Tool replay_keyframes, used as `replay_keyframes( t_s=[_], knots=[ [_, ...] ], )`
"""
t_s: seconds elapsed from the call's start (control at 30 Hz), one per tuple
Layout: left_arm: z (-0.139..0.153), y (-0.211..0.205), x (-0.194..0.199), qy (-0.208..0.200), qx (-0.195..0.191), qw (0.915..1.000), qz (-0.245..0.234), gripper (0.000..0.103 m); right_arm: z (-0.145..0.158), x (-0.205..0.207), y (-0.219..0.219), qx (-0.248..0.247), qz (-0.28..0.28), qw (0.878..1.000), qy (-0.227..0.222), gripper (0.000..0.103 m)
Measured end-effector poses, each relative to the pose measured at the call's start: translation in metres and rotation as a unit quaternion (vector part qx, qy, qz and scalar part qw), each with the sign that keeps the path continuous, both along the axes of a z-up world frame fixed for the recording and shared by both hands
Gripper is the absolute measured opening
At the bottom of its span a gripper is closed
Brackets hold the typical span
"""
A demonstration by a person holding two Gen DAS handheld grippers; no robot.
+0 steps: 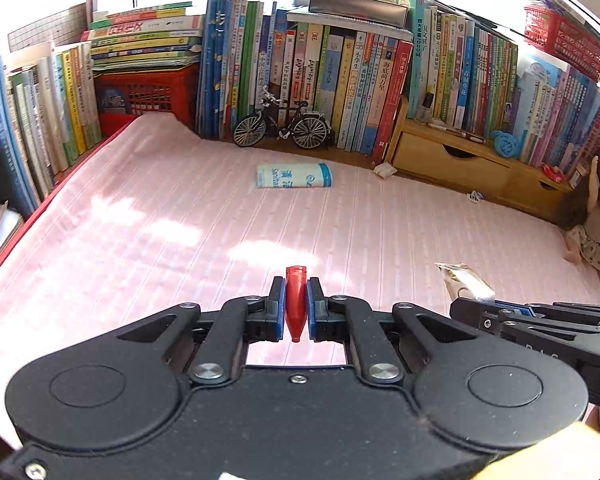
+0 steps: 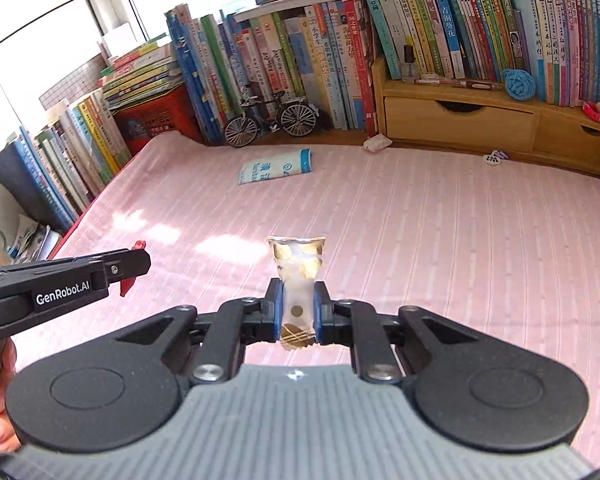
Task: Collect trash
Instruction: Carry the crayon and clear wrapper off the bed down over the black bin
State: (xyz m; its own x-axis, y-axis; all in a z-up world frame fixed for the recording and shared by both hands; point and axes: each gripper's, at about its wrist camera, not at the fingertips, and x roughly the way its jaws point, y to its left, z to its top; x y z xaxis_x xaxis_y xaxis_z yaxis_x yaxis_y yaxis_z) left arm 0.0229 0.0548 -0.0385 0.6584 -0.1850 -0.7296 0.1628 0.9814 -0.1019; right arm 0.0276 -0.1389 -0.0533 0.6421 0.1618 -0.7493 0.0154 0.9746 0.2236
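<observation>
Left wrist view: the left gripper (image 1: 296,308) is clamped tight on a small red pen cap (image 1: 296,304), which sticks out both ends of the pads. The right gripper (image 2: 298,310) is squeezed onto a crinkly snack wrapper (image 2: 298,276) with gold dots, most of it flopping above the fingers. Both are held up over the pink striped cloth (image 1: 140,240).

More stuff is out there: a blue-white tissue pack (image 1: 294,176) lies near the model bicycle (image 1: 282,122), a small white scrap (image 1: 385,169) sits by the wooden drawer unit (image 1: 452,160), and there's a tiny bit (image 2: 494,157) beside it.

Risk-wise, the cap is smooth and tapered, so I reckon it could squirt out, and the wrapper might slide free since it's thin.

No bin in sight anywhere. Can't tell what that tiny bit is.
</observation>
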Motion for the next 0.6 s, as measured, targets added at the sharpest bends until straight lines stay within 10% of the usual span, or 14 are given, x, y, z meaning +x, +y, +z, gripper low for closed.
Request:
replay_keyframes(
  t_s=[0.6],
  knots=[
    [-0.050,0.131,-0.222,0.091,-0.001,0.9948,0.046,0.010,-0.026,-0.192,0.114,0.007,0.073,0.996,0.054,0.019]
  ],
)
